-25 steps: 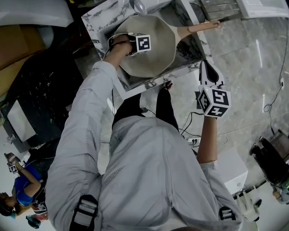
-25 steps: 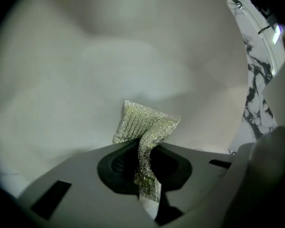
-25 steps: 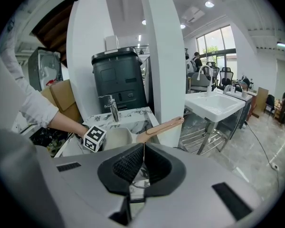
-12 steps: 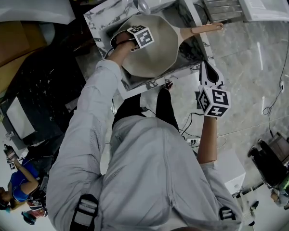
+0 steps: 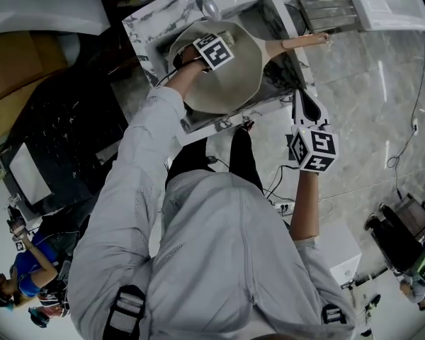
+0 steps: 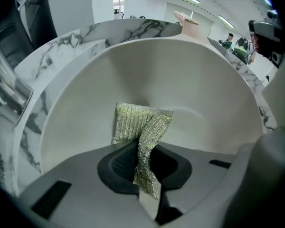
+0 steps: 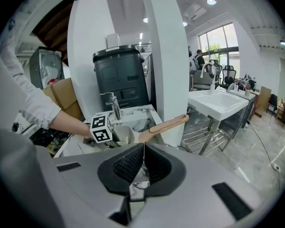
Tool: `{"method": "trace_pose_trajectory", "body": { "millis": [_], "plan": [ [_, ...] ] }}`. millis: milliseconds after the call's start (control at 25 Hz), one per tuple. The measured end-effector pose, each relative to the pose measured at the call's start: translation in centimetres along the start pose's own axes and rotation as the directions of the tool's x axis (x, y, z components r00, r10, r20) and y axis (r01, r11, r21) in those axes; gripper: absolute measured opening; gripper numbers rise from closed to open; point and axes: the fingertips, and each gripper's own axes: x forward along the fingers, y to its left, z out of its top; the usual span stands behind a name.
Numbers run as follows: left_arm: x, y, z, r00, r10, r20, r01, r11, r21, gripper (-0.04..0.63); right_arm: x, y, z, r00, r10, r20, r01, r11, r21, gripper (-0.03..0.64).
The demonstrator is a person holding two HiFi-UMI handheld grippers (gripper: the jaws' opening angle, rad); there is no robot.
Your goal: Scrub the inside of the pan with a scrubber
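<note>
A beige pan (image 5: 230, 83) sits in the marble sink, its pale wooden handle (image 5: 301, 41) pointing right. My left gripper (image 5: 212, 48) reaches into the pan near its far side. In the left gripper view that gripper (image 6: 143, 153) is shut on a silvery mesh scrubber (image 6: 141, 125), whose free end lies against the pan's inner wall (image 6: 190, 84). My right gripper (image 5: 302, 101) hangs outside the sink's right corner, below the handle, apart from the pan. In the right gripper view its jaws (image 7: 143, 161) are shut with nothing in them, looking at the pan's handle (image 7: 168, 123).
A marble sink surround (image 5: 145, 30) frames the pan, with a chrome faucet (image 5: 200, 0) at the back. A white pillar (image 7: 168, 56) and a wire rack (image 5: 327, 7) stand to the right. Cables (image 5: 283, 188) lie on the floor. A black bin (image 7: 118, 77) stands behind.
My left gripper has slid with the scrubber across the pan, away from me and a little right. The right gripper has stayed where it was.
</note>
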Motion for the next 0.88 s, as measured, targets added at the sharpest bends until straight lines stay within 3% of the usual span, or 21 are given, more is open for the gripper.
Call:
{"method": "trace_pose_trajectory", "body": {
  "millis": [440,640,880],
  "plan": [
    [-0.2,-4.7,3.9,0.988,-0.119,0.097,0.105,0.986,0.133,0.06,-0.1,0.2,-0.3,1.0,-0.001,-0.001,0.001,1.0,0.005,0.035],
    [-0.7,-8.6,4.1,0.959,-0.272,0.076,0.246,0.936,0.251,0.06,-0.1,0.6,-0.3,1.0,0.004,-0.001,-0.004,1.0,0.004,0.035],
    [-0.8,-11.3,2.5,0.943,-0.333,-0.004,0.313,0.885,0.345,0.06,0.2,1.2,-0.2,1.0,0.011,0.0,-0.011,1.0,0.002,0.035]
  ]
}}
